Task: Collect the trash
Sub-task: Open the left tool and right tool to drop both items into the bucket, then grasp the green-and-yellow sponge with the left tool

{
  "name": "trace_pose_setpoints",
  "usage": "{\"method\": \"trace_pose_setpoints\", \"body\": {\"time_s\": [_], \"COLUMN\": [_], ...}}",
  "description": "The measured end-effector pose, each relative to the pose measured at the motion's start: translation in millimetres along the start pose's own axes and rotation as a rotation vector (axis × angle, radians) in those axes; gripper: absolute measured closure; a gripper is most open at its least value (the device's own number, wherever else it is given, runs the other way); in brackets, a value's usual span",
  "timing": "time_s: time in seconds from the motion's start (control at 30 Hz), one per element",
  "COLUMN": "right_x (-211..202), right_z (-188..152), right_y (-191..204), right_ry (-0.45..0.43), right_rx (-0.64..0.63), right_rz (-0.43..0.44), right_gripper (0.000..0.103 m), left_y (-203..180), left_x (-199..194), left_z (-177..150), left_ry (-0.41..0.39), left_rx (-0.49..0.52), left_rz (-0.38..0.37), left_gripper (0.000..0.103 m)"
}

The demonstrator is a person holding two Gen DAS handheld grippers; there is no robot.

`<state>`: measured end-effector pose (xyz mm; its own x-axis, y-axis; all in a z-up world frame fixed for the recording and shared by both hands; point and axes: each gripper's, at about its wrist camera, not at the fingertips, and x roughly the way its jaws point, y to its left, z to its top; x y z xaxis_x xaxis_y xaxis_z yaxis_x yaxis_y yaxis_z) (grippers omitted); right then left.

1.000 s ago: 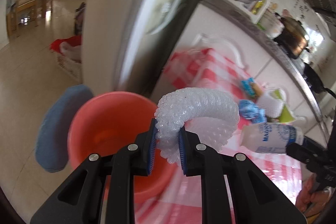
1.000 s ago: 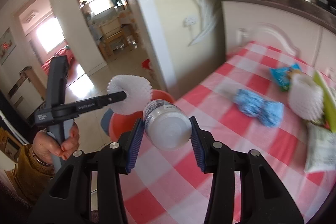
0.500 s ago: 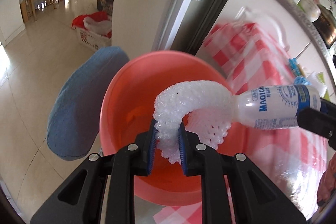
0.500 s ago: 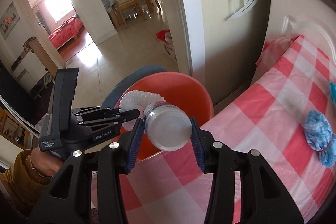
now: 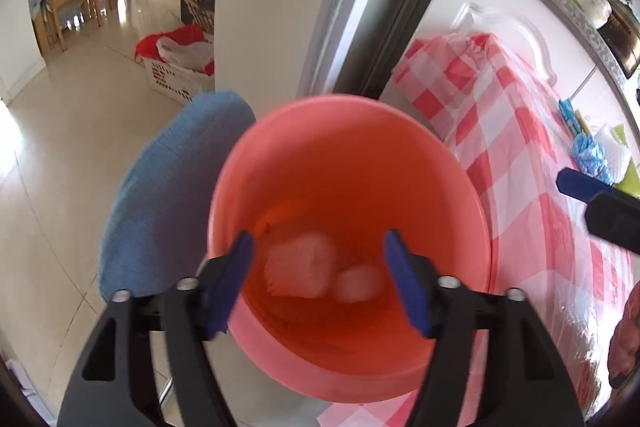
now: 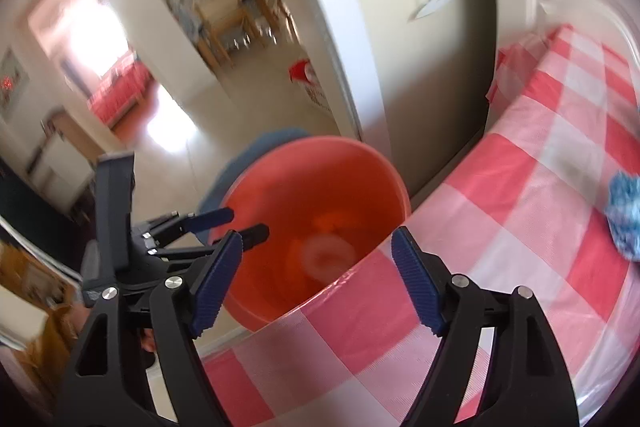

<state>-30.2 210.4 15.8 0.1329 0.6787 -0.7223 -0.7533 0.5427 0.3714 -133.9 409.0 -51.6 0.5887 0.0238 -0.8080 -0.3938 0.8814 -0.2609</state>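
The left gripper (image 5: pixel 318 281) hangs over the orange bucket (image 5: pixel 420 147), its jaws are opening and nothing is between them. The right gripper (image 6: pixel 316 269) is above the edge of the table (image 6: pixel 520 247), beside the bucket; its jaws are opening too, and they hold nothing. At the bottom of the bucket lie a white foam net (image 5: pixel 298 269) and a white bottle (image 5: pixel 358 283), side by side. Farther on the checked cloth lies a blue crumpled wrapper (image 6: pixel 626 215).

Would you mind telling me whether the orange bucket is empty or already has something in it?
Not empty. The left wrist view looks down into the orange bucket, and two pale items lie on its bottom; blur hides what they are.
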Motion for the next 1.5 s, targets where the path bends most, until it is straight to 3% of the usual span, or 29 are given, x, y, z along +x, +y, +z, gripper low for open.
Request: {"method": "trace_pose_setpoints", "body": {"time_s": [0.07, 0.13, 0.27, 0.47, 0.63, 0.87, 1.2, 1.5], "right_x": [-17.8, -32.4, -75.3, -139.2, -185.1, -236.1, -295.5, -325.3], "right_z": [-2.4, -4.2, -17.3, -44.7, -62.0, -76.5, -117.4, -154.3], "right_y": [-13.0, -25.5, -54.3, -88.2, -106.6, -142.9, -229.7, -295.5], "right_ry": [-0.053, -0.097, -0.222, -0.449, -0.584, -0.648, -0.727, -0.787], "right_rx": [0.055, 0.090, 0.165, 0.204, 0.181, 0.213, 0.396, 0.567], "right_rz": [0.029, 0.050, 0.090, 0.081, 0.053, -0.023, -0.057, -0.056], "right_gripper": [0.020, 0.017, 0.013, 0.004, 0.004, 0.004, 0.004, 0.004], "left_y": [2.6, 4.2, -5.8, -39.0, -80.7, -137.2, -208.3, -275.6], "left_x": [-6.7, -13.7, -23.7, -36.0, -47.4, -65.6, -82.1, -85.7], "left_z": [2.3, 4.1, 9.3, 16.7, 16.6, 5.6, -14.3, -16.3], "left_ry": [-0.048, -0.100, -0.164, -0.187, -0.165, -0.159, -0.106, -0.083], "left_rx": [-0.030, -0.064, -0.062, -0.025, 0.043, 0.157, 0.268, 0.329], "left_rz": [-0.026, -0.059, -0.090, -0.129, -0.136, -0.152, -0.218, -0.262], "left_gripper": [0.030, 0.020, 0.015, 0.014, 0.013, 0.013, 0.013, 0.013]}}
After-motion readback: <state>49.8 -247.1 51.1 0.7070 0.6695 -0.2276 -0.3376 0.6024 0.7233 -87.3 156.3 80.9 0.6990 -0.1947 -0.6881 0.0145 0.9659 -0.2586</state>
